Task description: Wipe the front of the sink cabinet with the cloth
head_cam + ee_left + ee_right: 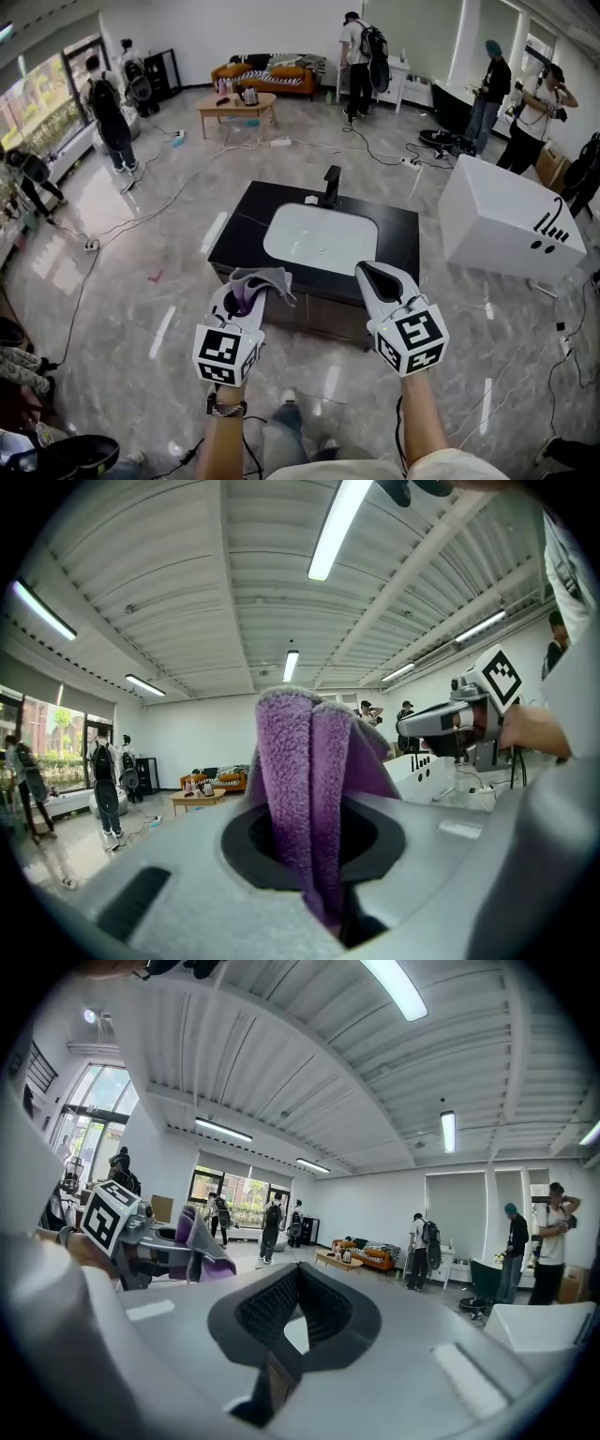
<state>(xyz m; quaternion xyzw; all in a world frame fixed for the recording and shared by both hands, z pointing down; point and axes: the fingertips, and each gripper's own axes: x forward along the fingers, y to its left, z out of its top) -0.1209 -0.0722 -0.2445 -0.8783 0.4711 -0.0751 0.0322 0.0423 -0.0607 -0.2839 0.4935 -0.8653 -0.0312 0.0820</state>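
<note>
The sink cabinet (pixel 246 232) has a black top, a white basin (pixel 319 239) and a black faucet (pixel 331 185); its brown front (pixel 314 317) faces me, just below my grippers. A purple-and-grey cloth (pixel 255 286) sticks up out of my left gripper (pixel 246 289), which is shut on it and held near the cabinet's front left edge. In the left gripper view the cloth (pixel 305 789) stands folded between the jaws. My right gripper (pixel 375 274) hovers at the front right edge, shut with nothing in it; its tips (pixel 298 1274) meet.
A large white box (pixel 506 220) stands on the floor right of the cabinet. Cables (pixel 159 202) run over the glossy floor. Several people stand around the room's edges. A coffee table (pixel 236 106) and a sofa (pixel 267 75) are far back.
</note>
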